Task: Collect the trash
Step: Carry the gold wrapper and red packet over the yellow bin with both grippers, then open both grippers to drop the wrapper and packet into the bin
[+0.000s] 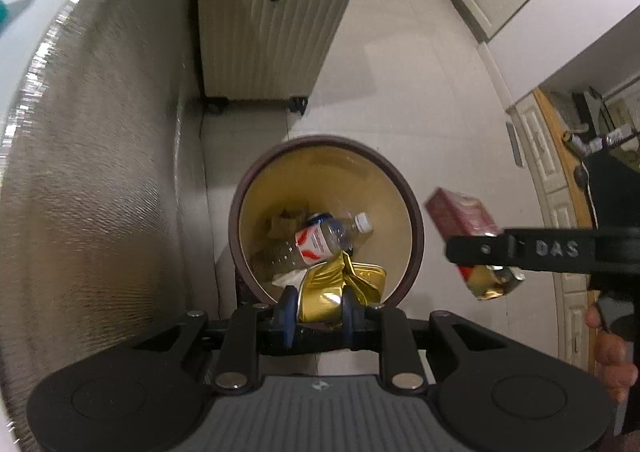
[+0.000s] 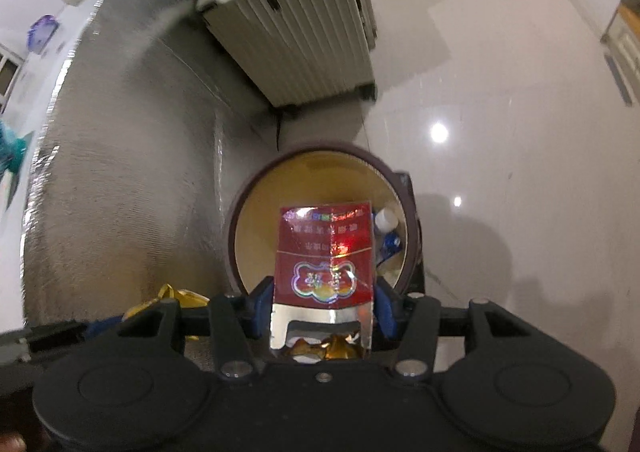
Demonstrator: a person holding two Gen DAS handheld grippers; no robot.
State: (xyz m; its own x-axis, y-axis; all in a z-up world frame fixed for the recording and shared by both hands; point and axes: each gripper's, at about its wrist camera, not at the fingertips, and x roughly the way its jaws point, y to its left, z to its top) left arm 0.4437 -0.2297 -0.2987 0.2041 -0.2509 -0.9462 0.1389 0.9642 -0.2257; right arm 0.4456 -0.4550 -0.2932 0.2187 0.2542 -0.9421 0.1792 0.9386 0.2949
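Lower middle of the left wrist frame, the left gripper [image 1: 320, 312] is clamped on a crumpled gold foil wrapper [image 1: 336, 288], and that wrapper hangs right over the near rim of the round trash bin [image 1: 236, 211]. So for this hand the target is basically straight ahead and below, nothing to line up.

Off to the right of the same frame, the right gripper [image 1: 480, 252] is pinching a red cigarette pack [image 1: 460, 215], and it sits just outside the bin's right rim. The pack's long axis runs along the fingers, pointing at the bin mouth; in the right wrist view it [image 2: 324, 256] stands upright between the blue pads [image 2: 262, 304], with the bin opening [image 2: 256, 244] dead centre behind it.

Inside the bin there's already a plastic water bottle [image 1: 320, 240] lying on its side. My guess: left hand is nearer and can drop first, right needs a small nudge inward.
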